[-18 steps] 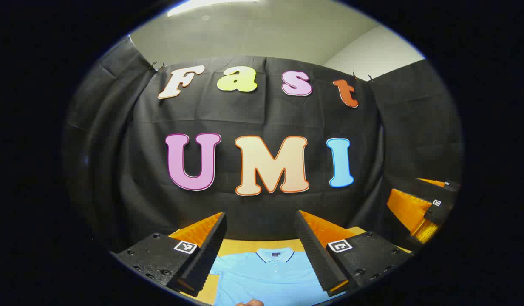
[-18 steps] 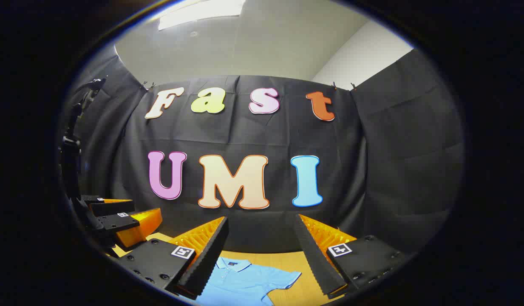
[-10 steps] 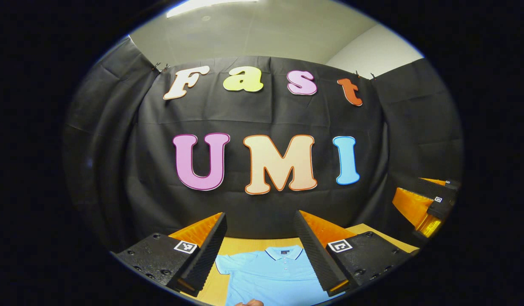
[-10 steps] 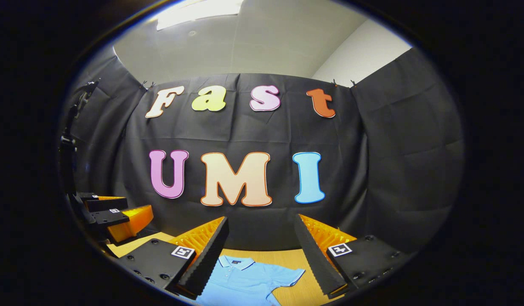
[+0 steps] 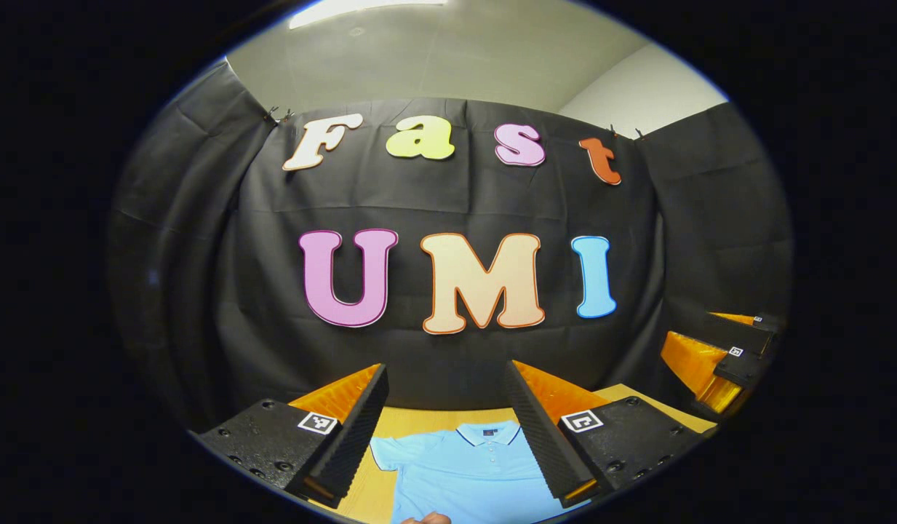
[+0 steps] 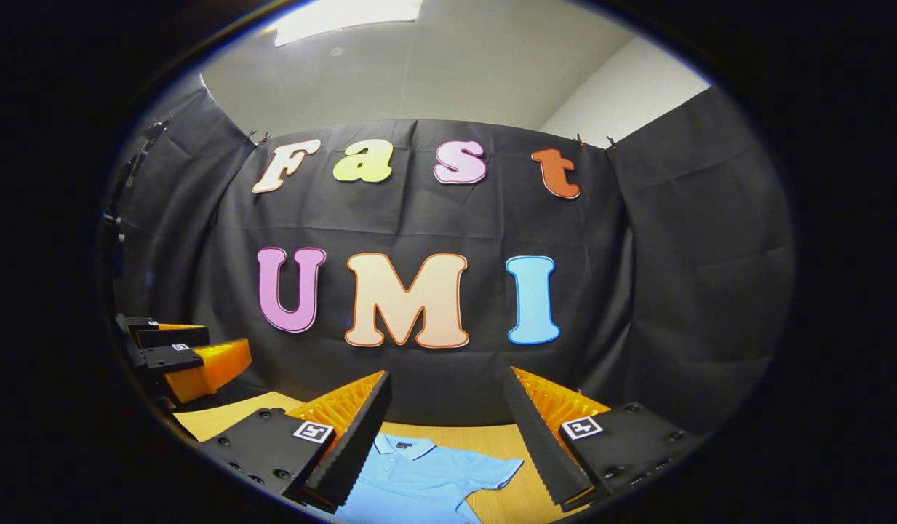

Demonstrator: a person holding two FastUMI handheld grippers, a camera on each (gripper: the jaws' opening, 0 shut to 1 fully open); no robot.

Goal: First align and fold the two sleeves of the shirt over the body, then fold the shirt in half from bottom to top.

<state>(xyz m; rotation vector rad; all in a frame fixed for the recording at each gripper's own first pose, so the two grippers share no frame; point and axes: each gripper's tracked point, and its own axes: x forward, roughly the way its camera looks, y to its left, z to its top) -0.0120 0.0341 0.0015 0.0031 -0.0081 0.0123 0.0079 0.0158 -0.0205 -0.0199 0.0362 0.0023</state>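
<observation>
1. The shirt (image 5: 470, 473) was light blue, with a dark line edging its collar and sleeve cuffs.
2. The surface (image 6: 506, 440) was a warm yellow-tan wood tone.
3. The ceiling (image 6: 419, 65) was off-white.

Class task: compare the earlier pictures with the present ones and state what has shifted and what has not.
Both sets of tongs moved a little: in the right gripper view the left tongs sit lower and more of the shirt and table shows. In the left gripper view the shirt shifted slightly right. Nothing was gripped or released; both tongs stay open above the flat, unfolded shirt.
</observation>
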